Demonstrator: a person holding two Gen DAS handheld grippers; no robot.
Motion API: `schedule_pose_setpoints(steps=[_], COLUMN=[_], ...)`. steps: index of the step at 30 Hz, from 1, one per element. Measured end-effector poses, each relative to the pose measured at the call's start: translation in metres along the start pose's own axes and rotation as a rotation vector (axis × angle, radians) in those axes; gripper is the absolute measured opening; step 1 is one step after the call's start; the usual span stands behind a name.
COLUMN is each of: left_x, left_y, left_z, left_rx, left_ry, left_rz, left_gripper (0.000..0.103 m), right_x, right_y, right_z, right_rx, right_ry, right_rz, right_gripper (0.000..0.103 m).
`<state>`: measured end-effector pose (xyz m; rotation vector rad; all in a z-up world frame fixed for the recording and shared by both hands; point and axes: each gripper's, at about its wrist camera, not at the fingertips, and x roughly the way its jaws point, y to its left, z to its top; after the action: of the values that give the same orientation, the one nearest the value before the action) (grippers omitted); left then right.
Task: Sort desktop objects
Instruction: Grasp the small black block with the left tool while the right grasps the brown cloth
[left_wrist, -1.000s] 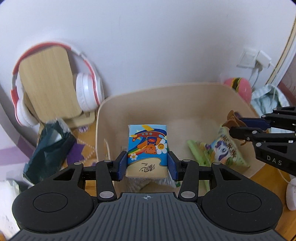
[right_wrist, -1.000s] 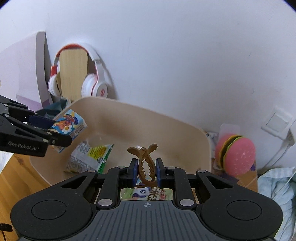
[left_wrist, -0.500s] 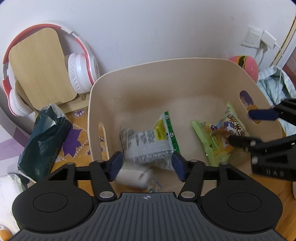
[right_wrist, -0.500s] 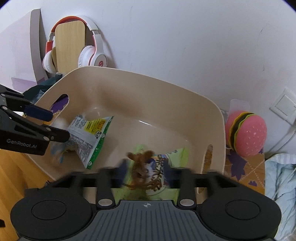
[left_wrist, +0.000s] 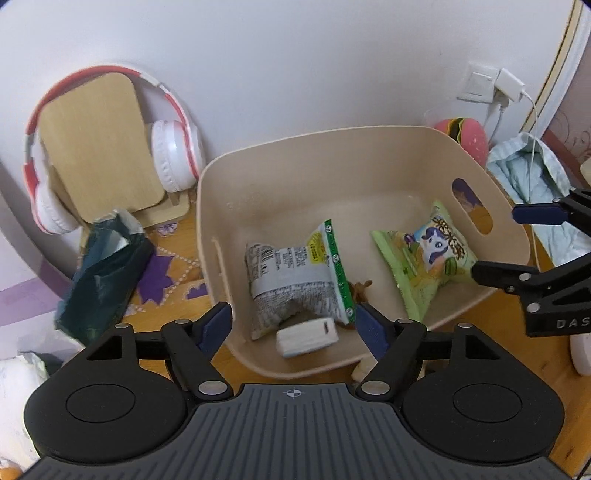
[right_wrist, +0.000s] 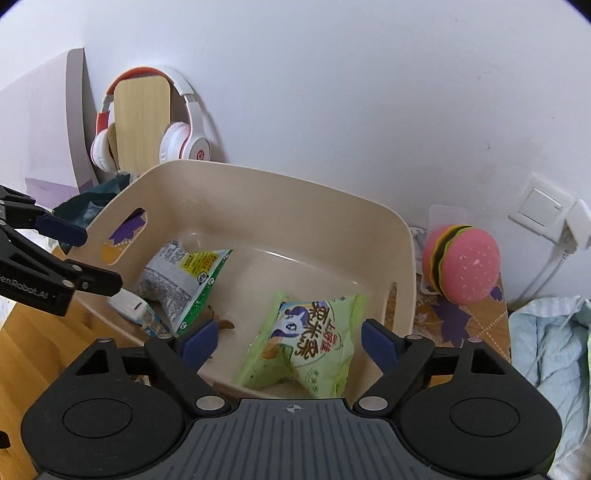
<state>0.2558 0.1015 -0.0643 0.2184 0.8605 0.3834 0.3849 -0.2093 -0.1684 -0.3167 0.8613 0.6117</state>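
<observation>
Both tools hang spread wide and empty over the beige bin (left_wrist: 369, 147), which serves as the landmark here. The left tool (left_wrist: 295, 325) sits above the bin's near-left corner, its jaws parted with nothing between them; the right tool (right_wrist: 288, 339) hovers over the bin's near-right part, likewise released.

Inside the bin lie four sorted things. The grey-and-green snack bag (left_wrist: 295, 273) rests toward the bin's left half. The small tissue pack (left_wrist: 307, 336) lies against the bin's near wall, partly under that bag's lower edge. The green pony snack bag (right_wrist: 310, 339) lies in the bin's right half, near the handle slot. The brown hair clip (left_wrist: 360, 288) is on the bin floor between the two bags, mostly hidden by the grey one.

By my judgement the drop-off step is done for these items and both tools are free for a new pick. Outside the bin, candidates remain: a dark green bag (left_wrist: 103, 280) on the bench to the bin's left, the red-and-white headphones (left_wrist: 173, 155) on their wooden stand behind the bin's left corner, and a pink burger toy (right_wrist: 461, 269) just beyond the bin's right wall.

The next move calls for lifting a tool clear of the rim, then lining its open jaws around one of these
</observation>
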Motion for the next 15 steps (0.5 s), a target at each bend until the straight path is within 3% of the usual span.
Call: schedule_pose_setpoints(steps=[9, 11, 15], left_x=[-0.026, -0.026, -0.021], left_y=[0.008, 0.010, 0.014], left_z=[-0.027, -0.035, -0.051], left_rx=[0.032, 0.033, 0.026], left_ry=[-0.045, -0.042, -0.011], left_rz=[0.005, 0.008, 0.008], left_gripper=[0.075, 0.076, 0.076], right_x=[-0.030, -0.036, -0.043], right_y=[0.006, 0.006, 0.006], right_z=[-0.031, -0.040, -0.062], right_rx=[0.013, 0.003, 0.003], right_ry=[-0.041, -0.039, -0.016], right_rz=[0.009, 0.017, 0.027], right_gripper=[0.091, 0.099, 0.101])
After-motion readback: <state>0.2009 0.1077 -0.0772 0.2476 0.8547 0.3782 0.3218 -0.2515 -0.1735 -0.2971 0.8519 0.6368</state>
